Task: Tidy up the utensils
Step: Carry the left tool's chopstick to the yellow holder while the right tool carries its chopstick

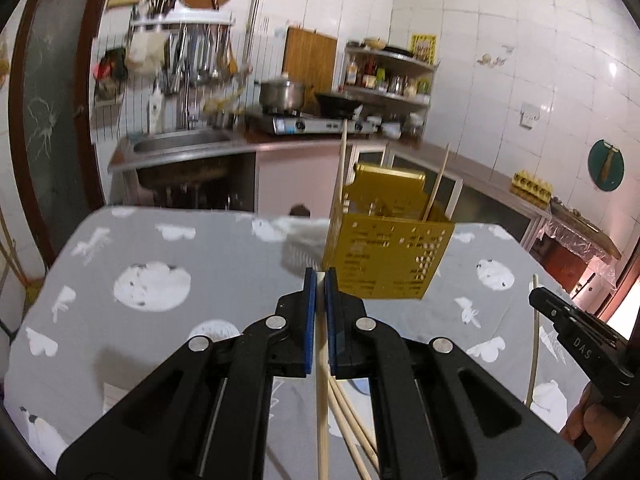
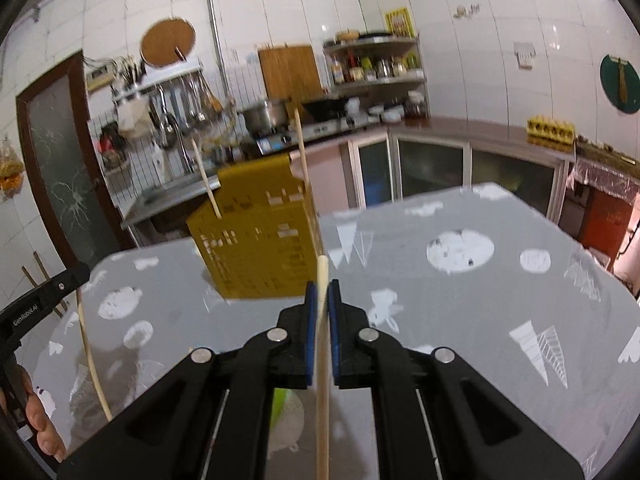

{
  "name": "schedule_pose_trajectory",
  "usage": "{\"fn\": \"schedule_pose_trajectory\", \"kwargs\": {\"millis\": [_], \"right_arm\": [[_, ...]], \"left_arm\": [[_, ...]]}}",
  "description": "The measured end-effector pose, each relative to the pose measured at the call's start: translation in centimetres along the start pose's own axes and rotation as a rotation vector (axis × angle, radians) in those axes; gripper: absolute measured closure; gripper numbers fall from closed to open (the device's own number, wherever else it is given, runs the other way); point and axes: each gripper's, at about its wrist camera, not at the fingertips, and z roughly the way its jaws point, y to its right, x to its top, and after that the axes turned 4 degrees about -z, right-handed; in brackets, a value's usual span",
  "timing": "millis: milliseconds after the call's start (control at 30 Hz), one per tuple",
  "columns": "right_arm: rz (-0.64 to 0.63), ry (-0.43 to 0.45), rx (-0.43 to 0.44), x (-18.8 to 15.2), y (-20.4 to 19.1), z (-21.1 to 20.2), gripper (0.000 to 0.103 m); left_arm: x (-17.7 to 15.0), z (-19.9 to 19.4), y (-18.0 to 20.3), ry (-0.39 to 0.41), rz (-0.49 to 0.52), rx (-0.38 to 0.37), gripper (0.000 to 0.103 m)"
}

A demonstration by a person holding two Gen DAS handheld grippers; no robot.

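One chopstick [image 1: 322, 392] pinched in my left gripper [image 1: 320, 276], one chopstick [image 2: 322, 360] in my right gripper [image 2: 322, 292]; two stand in one gold holder [image 1: 386, 256] far ahead

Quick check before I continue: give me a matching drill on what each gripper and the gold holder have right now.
Things:
1. left gripper
2. right gripper
3. gold utensil holder
4. tablecloth

States:
A. grey with white prints
B. two chopsticks standing in it
C. shut on a chopstick, more chopsticks below it
D. shut on one chopstick, green bowl beneath

Pairs: 1-C, 2-D, 3-B, 4-A
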Motion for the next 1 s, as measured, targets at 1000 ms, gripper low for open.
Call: {"fn": "schedule_pose_trajectory", "kwargs": {"millis": [1000], "right_arm": [[-0.013, 0.246, 0.009, 2.0, -0.2, -2.3, 0.097]], "left_arm": [[2.7, -4.0, 0.0, 0.215, 0.039, 0.017, 0.100]]}}
